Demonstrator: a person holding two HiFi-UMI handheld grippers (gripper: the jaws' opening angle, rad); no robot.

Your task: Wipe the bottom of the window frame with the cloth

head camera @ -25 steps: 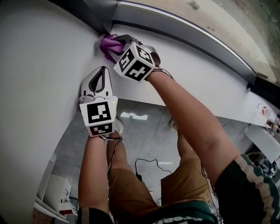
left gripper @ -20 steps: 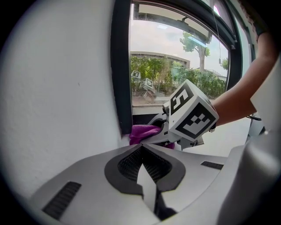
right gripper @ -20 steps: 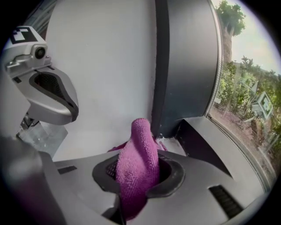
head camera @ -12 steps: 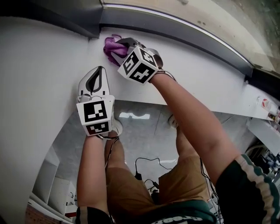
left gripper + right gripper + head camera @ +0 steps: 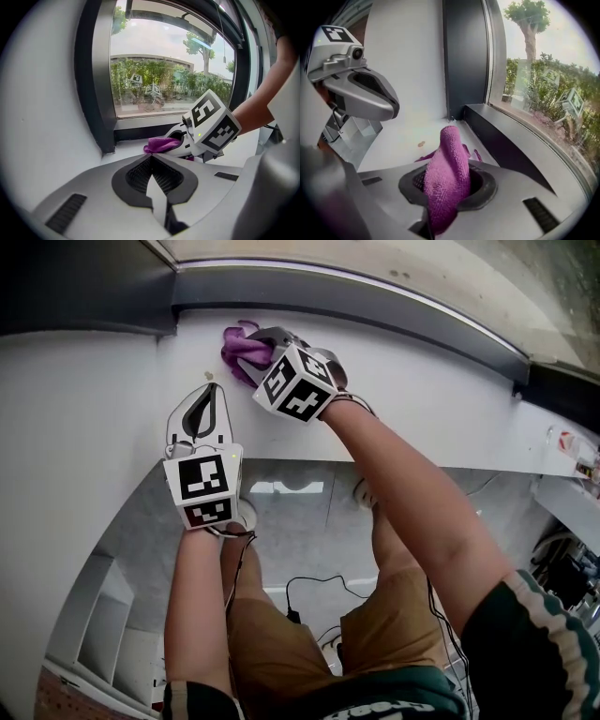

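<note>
A purple cloth (image 5: 240,343) lies bunched on the white sill (image 5: 422,399), just below the dark grey bottom of the window frame (image 5: 375,304). My right gripper (image 5: 264,343) is shut on the cloth (image 5: 449,159) and presses it down a little right of the frame's left corner. In the right gripper view the frame's bottom rail (image 5: 511,147) runs along the right of the cloth. My left gripper (image 5: 208,392) rests shut and empty on the sill, to the left of and nearer than the right one. In the left gripper view the cloth (image 5: 161,144) shows behind its shut tips (image 5: 151,158).
The dark vertical frame post (image 5: 96,79) meets the sill at the left corner. A small brownish spot (image 5: 421,144) marks the sill left of the cloth. The sill runs on to the right (image 5: 487,437). Below its front edge are the floor and the person's legs (image 5: 281,634).
The right gripper has slid the cloth rightward along the sill, away from the frame's left corner. The left gripper has stayed shut in about the same place.
</note>
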